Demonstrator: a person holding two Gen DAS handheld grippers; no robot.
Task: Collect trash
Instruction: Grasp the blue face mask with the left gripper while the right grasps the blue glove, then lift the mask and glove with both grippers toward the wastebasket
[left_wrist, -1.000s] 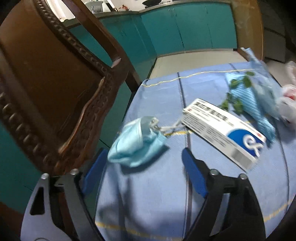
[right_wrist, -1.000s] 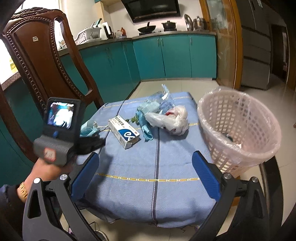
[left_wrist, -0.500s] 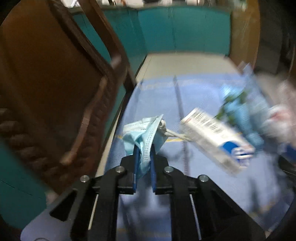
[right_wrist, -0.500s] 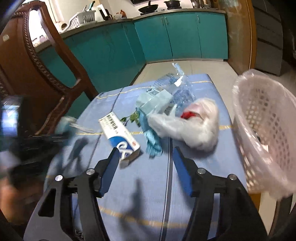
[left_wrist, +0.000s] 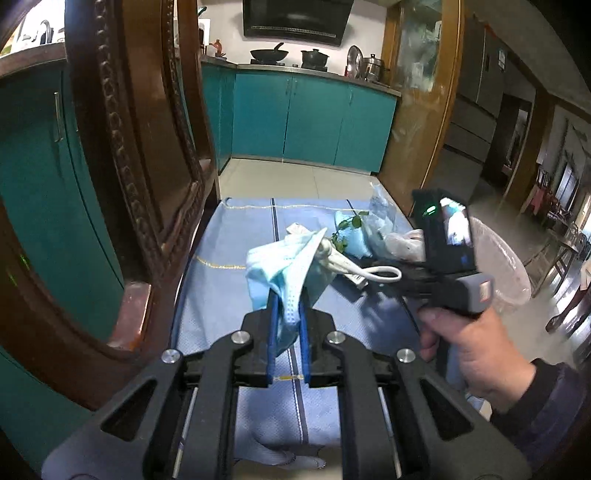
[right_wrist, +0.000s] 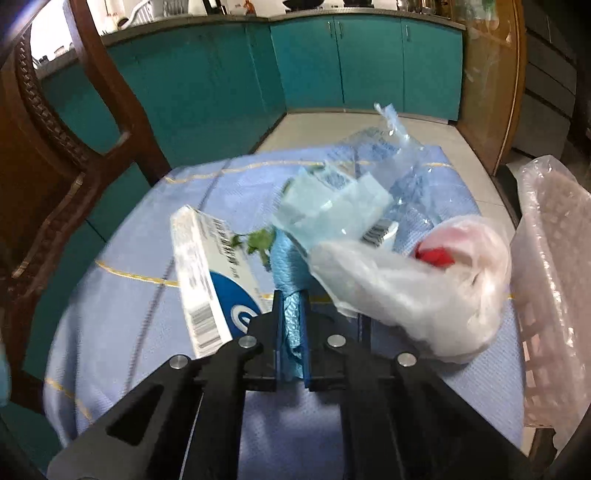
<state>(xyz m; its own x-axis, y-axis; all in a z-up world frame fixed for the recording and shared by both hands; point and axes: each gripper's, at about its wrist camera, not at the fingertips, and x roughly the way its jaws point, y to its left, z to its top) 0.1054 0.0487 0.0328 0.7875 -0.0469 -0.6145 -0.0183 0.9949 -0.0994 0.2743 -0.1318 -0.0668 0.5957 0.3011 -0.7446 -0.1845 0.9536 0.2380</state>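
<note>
Setting identified as a home kitchen. Teal lower cabinets (left_wrist: 310, 118) are seen along the far wall under a grey countertop. A black wok (left_wrist: 269, 54) and a lidded dark pot (left_wrist: 314, 57) are noted beneath a black range hood (left_wrist: 295, 16). A carved dark wooden chair (left_wrist: 140, 155) is placed beside a blue-clothed table (left_wrist: 221, 280).

Basket (right_wrist: 554, 280) at 3 o'clock is getting cut off by frame edge in rt wrist view. Box (right_wrist: 207, 273) is blurring, print unreadable. Red item (right_wrist: 436, 255) is hiding inside white bag (right_wrist: 413, 291), can't ID. Left tongs (left_wrist: 287, 325) are covering lower part of mask (left_wrist: 284, 266).
</note>
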